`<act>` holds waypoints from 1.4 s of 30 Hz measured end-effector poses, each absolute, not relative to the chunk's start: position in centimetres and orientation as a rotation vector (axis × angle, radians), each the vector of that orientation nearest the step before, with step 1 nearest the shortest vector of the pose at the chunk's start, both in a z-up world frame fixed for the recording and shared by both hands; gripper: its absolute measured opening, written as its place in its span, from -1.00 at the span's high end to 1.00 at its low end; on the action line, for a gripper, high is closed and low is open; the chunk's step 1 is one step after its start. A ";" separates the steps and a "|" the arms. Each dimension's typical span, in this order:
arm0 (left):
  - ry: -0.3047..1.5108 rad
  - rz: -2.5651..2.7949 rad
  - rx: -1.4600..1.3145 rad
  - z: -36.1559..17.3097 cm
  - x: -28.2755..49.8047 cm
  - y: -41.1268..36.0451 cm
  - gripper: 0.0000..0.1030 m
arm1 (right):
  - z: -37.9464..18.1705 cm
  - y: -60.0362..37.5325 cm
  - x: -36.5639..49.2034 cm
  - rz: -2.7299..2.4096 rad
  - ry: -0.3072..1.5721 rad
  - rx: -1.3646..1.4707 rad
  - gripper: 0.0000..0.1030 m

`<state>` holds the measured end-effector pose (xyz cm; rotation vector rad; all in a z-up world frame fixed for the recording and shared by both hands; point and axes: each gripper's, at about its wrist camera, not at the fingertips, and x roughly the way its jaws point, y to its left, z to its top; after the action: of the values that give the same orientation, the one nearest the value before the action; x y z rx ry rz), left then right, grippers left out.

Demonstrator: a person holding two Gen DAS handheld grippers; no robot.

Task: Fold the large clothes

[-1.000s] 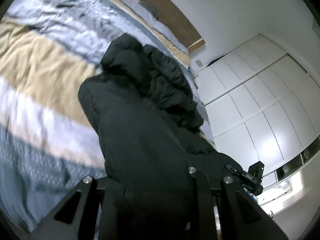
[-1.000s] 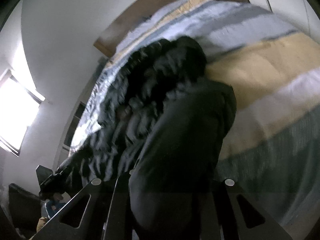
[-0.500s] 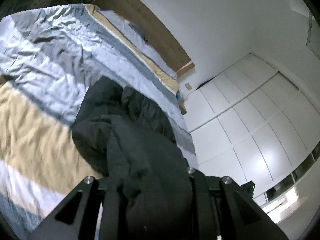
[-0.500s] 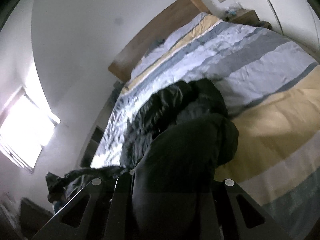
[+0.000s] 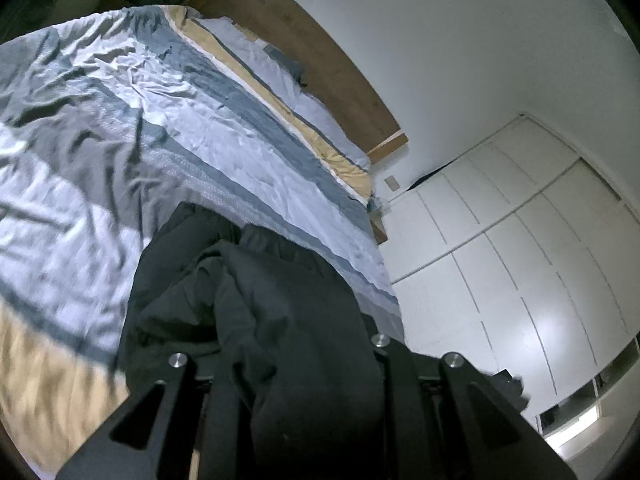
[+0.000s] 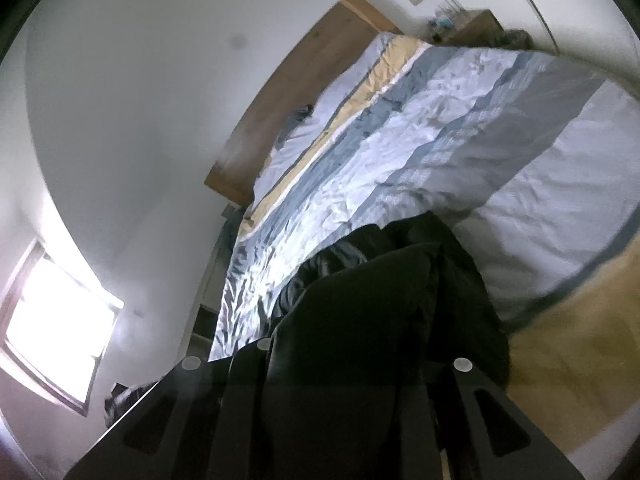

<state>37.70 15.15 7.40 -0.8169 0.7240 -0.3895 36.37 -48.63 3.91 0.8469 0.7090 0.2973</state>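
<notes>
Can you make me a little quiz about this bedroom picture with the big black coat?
1. True or false: the black coat lies flat and spread out on the striped bedspread.
2. What is bunched between the fingers of the left gripper and the right gripper?
A. a pillow
B. the coat's fabric
C. nothing
3. Fill in: behind the bed stands a wooden ____.

Key:
1. False; it is gathered up in a heap, pulled toward the grippers.
2. B
3. headboard
</notes>
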 end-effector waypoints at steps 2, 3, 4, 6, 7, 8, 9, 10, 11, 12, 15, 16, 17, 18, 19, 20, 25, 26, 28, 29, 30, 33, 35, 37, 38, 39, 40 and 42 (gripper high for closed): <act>0.731 -0.381 -0.817 6.0 40.8 14.9 0.64 | 2.8 -48.7 38.9 0.288 0.722 0.859 0.64; 0.736 -0.380 -0.823 5.3 42.2 14.7 0.64 | 2.0 -48.8 40.6 0.278 0.734 0.867 0.63; 0.745 -0.376 -0.832 4.3 43.9 14.7 0.64 | 1.3 -49.0 41.6 0.271 0.742 0.874 0.62; 0.769 -0.363 -0.836 2.6 46.6 14.7 0.64 | -0.1 -49.3 44.0 0.249 0.768 0.896 0.61; 0.790 -0.343 -0.838 1.5 48.2 14.6 0.64 | -0.9 -49.4 45.2 0.231 0.786 0.900 0.60; 0.807 -0.324 -0.847 0.6 49.3 14.7 0.64 | -1.7 -49.5 46.4 0.203 0.808 0.904 0.59; 0.826 -0.305 -0.859 -0.4 50.3 14.8 0.63 | -2.5 -49.6 47.4 0.178 0.831 0.916 0.56; 0.848 -0.284 -0.873 -1.4 51.5 14.9 0.63 | -3.0 -49.6 48.1 0.159 0.849 0.924 0.55; 0.867 -0.263 -0.895 -2.6 52.6 15.0 0.60 | -3.6 -49.6 49.0 0.134 0.873 0.925 0.54; 0.879 -0.252 -0.914 -3.6 53.2 15.2 0.58 | -4.2 -49.6 49.8 0.112 0.896 0.930 0.52; 0.927 -0.214 -0.972 -6.7 55.5 15.4 0.57 | -5.4 -49.5 52.0 0.064 0.947 0.943 0.50; 0.933 -0.211 -0.982 -7.3 56.0 15.5 0.53 | -5.7 -49.3 52.6 0.049 0.961 0.940 0.49; 0.941 -0.206 -0.993 -7.9 56.4 15.6 0.47 | -5.9 -49.2 53.0 0.035 0.974 0.941 0.48; 0.948 -0.203 -1.011 -8.6 57.1 15.7 0.41 | -6.2 -49.1 53.5 0.020 0.987 0.940 0.48; 0.950 -0.204 -1.024 -8.9 57.4 15.8 0.38 | -6.5 -49.0 54.0 0.006 0.999 0.930 0.46; 0.952 -0.207 -1.040 -9.4 57.9 16.0 0.31 | -6.8 -49.0 54.4 -0.007 1.010 0.920 0.44; 0.987 -0.220 -1.057 -10.6 60.2 16.5 0.17 | -8.4 -48.8 56.1 -0.066 1.060 0.908 0.17; 0.992 -0.223 -1.062 -10.8 60.6 16.6 0.15 | -8.7 -48.8 56.6 -0.071 1.063 0.912 0.11; 1.001 -0.229 -1.077 -11.4 61.5 16.8 0.14 | -9.1 -48.7 57.3 -0.083 1.069 0.911 -0.10; 1.005 -0.230 -1.086 -11.7 61.7 16.8 0.13 | -9.3 -48.5 57.6 -0.088 1.073 0.911 -0.15; 1.009 -0.231 -1.100 -12.1 62.0 16.9 0.13 | -9.4 -48.4 58.0 -0.088 1.076 0.908 -0.28; 1.011 -0.234 -1.136 -12.3 62.1 17.3 0.08 | -9.6 -48.0 58.7 -0.090 1.103 0.899 -0.42; 1.005 -0.241 -1.169 -12.1 62.2 17.7 0.02 | -9.5 -48.1 58.8 -0.102 1.111 0.916 -0.50; 0.994 -0.251 -1.190 -11.3 62.1 18.3 -0.01 | -8.9 -48.4 58.7 -0.108 1.109 0.932 -0.61; 0.988 -0.254 -1.194 -10.8 62.1 18.5 -0.02 | -8.6 -48.3 58.8 -0.111 1.105 0.934 -0.64; 0.984 -0.257 -1.198 -10.3 62.0 18.8 -0.02 | -8.2 -48.5 58.7 -0.115 1.100 0.938 -0.68; 0.980 -0.259 -1.201 -9.8 62.0 19.1 -0.03 | -7.8 -48.6 58.9 -0.117 1.096 0.944 -0.70; 0.965 -0.260 -1.201 -8.5 61.9 19.7 -0.05 | -7.1 -48.9 58.8 -0.115 1.085 0.955 -0.74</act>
<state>61.92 19.70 -8.51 -1.2012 0.9649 -0.2602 58.80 -48.86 -7.11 0.9549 1.0848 -0.1154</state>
